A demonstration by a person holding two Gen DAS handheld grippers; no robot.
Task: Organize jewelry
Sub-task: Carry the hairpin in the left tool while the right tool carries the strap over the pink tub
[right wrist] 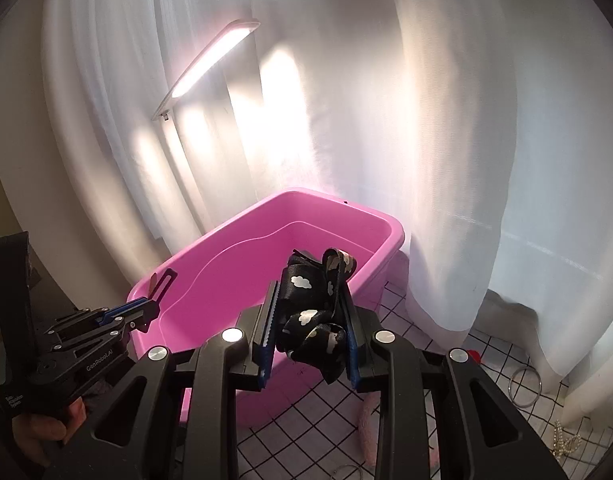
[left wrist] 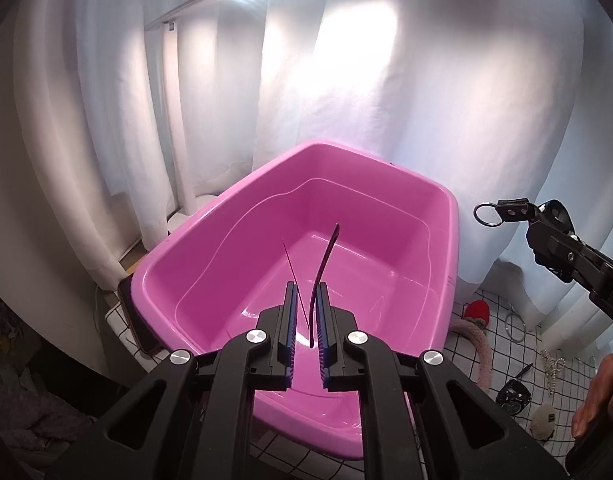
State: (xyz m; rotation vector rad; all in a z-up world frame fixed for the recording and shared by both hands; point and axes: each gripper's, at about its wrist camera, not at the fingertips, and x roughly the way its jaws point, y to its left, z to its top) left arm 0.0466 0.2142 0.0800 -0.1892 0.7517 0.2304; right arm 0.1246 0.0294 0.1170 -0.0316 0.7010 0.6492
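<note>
A pink plastic tub point(left wrist: 234, 188) point(right wrist: 226, 224) stands on the checked cloth, and I see nothing lying in it. My left gripper point(left wrist: 306, 288) hangs over the tub's near rim, shut on a thin dark hair clip point(left wrist: 325, 264) that sticks up between the pads. In the right wrist view it point(right wrist: 152, 306) is at the tub's left corner, with the clip point(right wrist: 162, 280) showing. My right gripper point(right wrist: 308, 292) is shut on a bunched black strap with white cloud print point(right wrist: 306, 312), near the tub's right rim. Its metal ring point(left wrist: 486, 214) pokes out of the right gripper point(left wrist: 542, 216).
On the checked cloth point(left wrist: 502, 360) right of the tub lie a metal bangle point(left wrist: 515, 326) point(right wrist: 525, 385), a pearl chain point(left wrist: 552, 368), a pink fuzzy band point(left wrist: 480, 344), a red piece point(left wrist: 476, 312) and a black piece point(left wrist: 512, 394). White curtains and a lit lamp point(right wrist: 214, 64) stand behind.
</note>
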